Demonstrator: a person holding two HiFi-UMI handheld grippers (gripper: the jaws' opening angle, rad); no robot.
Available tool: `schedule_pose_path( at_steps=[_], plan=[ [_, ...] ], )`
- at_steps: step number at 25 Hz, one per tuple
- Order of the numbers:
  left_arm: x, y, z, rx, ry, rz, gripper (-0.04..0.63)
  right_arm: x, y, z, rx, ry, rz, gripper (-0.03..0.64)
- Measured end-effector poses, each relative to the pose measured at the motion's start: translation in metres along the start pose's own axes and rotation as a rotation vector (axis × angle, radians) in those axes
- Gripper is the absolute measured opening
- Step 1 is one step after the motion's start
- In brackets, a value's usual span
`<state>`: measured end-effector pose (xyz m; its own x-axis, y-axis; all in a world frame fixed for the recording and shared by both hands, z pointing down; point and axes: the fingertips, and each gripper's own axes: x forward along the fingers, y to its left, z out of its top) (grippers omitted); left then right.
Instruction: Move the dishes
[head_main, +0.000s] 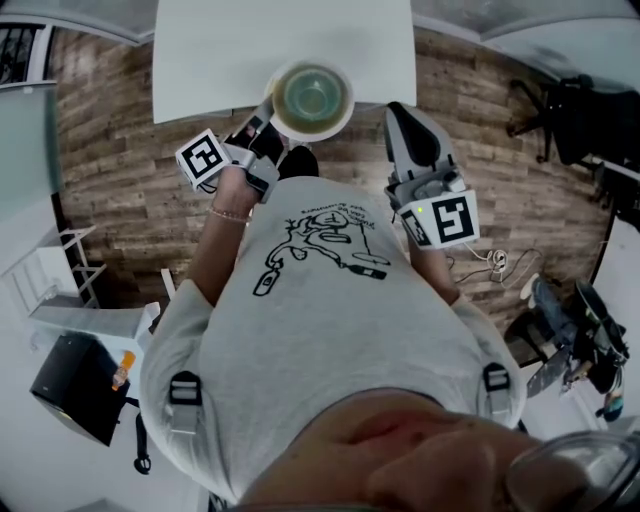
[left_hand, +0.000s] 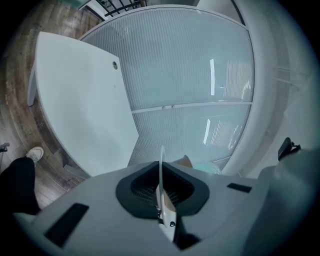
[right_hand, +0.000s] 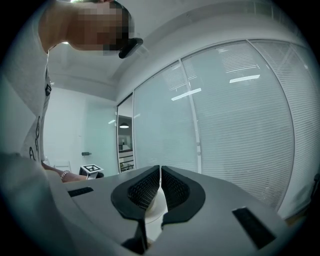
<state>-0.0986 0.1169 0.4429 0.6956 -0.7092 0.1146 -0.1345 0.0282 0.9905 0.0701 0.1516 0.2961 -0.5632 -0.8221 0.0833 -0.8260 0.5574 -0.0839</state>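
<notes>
— What sort of room is it?

— A wood-plank floor (head_main: 120, 170), frosted glass wall (left_hand: 200, 75) panels, and a white tabletop (head_main: 210, 60) straight ahead of the person (head_main: 320, 330), bare as far as the head view shows.

— And the dishes?

— One is a pale bowl (head_main: 312, 98), held in the air, upright. From above it overlaps the tabletop's near edge. Its inside looks greenish, with nothing distinct in it.

— Who has it?

— The left gripper (head_main: 262, 130). Its fingers (left_hand: 137, 187) are clamped on the bowl's rim, which stands as a thin upright line between them, so the bowl hangs forward and to the right of that hand.

— The right gripper (head_main: 395, 112)?

— Just beside the bowl on its right, apart from it. Its fingers (right_hand: 142, 192) are pressed together on a thin white curved edge, apparently a second white dish (right_hand: 156, 210). The head view hides the rest of it.

— So what does the coming move turn on?

— Probably the tabletop lying directly beyond both sets of fingers. The left hand is the nearer one for setting the bowl down, and the rim grip must stay level.
</notes>
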Motion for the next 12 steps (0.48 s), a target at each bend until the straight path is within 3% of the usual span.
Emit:
schedule_pose_path(
  at_steps=[12],
  plan=[
    [0.045,0.007,0.084,-0.016,0.016,-0.005,0.012,0.097,-0.024,0.014,-0.017,0.012,-0.01,0.037]
  ],
)
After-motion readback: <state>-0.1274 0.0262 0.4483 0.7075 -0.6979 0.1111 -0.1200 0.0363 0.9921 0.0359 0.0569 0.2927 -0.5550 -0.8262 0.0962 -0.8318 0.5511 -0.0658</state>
